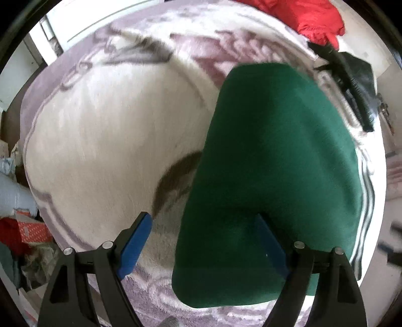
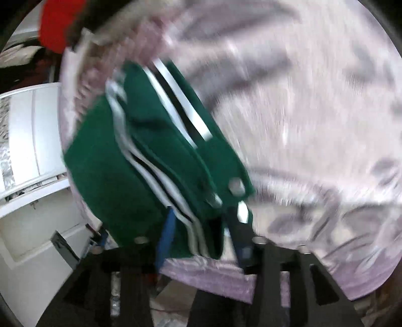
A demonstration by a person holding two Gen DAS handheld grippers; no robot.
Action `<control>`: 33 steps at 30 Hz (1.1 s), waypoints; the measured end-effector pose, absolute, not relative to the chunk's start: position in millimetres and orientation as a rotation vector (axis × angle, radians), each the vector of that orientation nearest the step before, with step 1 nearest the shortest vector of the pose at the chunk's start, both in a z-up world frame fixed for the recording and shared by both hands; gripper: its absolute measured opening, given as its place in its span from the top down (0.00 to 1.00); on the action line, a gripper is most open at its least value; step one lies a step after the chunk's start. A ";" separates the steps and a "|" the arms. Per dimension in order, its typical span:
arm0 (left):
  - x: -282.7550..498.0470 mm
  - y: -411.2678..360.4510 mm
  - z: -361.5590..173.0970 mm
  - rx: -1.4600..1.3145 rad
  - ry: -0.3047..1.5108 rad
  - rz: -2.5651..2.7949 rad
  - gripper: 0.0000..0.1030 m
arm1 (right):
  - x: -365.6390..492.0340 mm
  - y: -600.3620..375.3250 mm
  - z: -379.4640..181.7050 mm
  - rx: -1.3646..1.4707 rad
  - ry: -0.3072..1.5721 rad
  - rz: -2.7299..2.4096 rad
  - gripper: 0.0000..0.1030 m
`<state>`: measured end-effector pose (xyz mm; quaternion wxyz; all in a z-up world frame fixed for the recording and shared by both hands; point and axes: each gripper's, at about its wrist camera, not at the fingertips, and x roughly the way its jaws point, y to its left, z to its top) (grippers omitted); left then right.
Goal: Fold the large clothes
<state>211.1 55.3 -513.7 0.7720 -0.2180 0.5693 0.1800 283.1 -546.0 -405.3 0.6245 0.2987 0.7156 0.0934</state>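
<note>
A dark green garment (image 1: 271, 163), folded into a thick pad with white and black side stripes (image 2: 176, 100), lies on a fluffy white and mauve blanket (image 1: 105, 130). My left gripper (image 1: 203, 246) points steeply down over the garment's near left edge. It is open wide, its right blue pad (image 1: 271, 249) over the green cloth and its left pad (image 1: 137, 244) over the blanket. The right wrist view is blurred. There my right gripper (image 2: 202, 235) stands open, and the striped end of the green garment (image 2: 113, 176) lies between its fingers. A black shape that looks like my right gripper (image 1: 351, 85) shows beyond the garment.
A red garment (image 1: 309, 17) is bunched at the far side of the blanket (image 2: 314, 125). White furniture (image 2: 30, 151) stands beside the bed. Boxes and clutter (image 1: 30, 231) sit on the floor at the left.
</note>
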 end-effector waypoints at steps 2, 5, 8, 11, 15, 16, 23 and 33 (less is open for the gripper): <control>223.2 54.5 -506.1 -0.457 1.209 0.386 0.19 | 316.6 -534.2 -399.5 0.694 1.577 0.268 0.24; 251.6 57.6 -496.9 -0.421 1.183 0.400 0.19 | 374.6 -501.0 -420.2 0.647 1.548 0.300 0.24; 295.5 70.7 -496.2 -0.390 1.145 0.410 0.19 | 417.0 -474.4 -457.5 0.681 1.587 0.342 0.24; 336.8 80.4 -514.6 -0.311 1.180 0.431 0.19 | 433.7 -454.3 -479.9 0.666 1.620 0.362 0.31; 362.4 90.8 -528.0 -0.319 1.231 0.408 0.17 | 432.4 -444.4 -464.4 0.597 1.568 0.378 0.91; 362.2 90.9 -527.0 -0.322 1.228 0.399 0.17 | 432.4 -446.4 -451.7 0.590 1.527 0.376 0.91; 358.0 80.9 -526.0 -0.322 1.227 0.391 0.17 | 468.5 -437.8 -442.9 0.531 1.441 0.368 0.91; 303.3 59.3 -494.6 -0.314 1.224 0.387 0.17 | 420.5 -475.5 -446.0 0.604 1.659 0.376 0.44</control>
